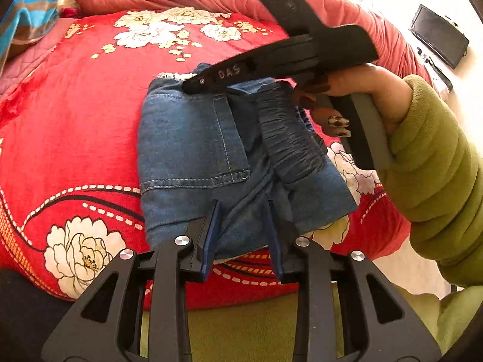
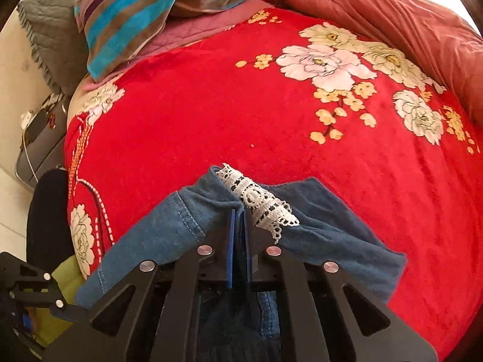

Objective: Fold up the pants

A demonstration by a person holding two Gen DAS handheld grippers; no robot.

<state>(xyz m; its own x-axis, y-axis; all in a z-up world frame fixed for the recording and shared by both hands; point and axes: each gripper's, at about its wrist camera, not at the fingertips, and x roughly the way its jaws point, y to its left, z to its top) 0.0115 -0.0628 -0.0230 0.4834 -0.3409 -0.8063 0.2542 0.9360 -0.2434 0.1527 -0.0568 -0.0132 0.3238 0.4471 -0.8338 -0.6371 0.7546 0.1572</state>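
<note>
On the bed: folded blue denim pants (image 1: 211, 157) — long axis running away from the left wrist camera.
Left claw (image 1: 243, 235): clamping the near hem.
Right claw (image 2: 240, 235): nipped shut on the far, lace-trimmed edge.

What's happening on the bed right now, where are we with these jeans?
A person with a gripper in each hand is folding blue denim pants on a red floral blanket. The pants already lie in a compact bundle. The right gripper is pinched shut on the far edge by the white lace trim. The left gripper straddles a fold at the near edge; its grip isn't clear.
</note>
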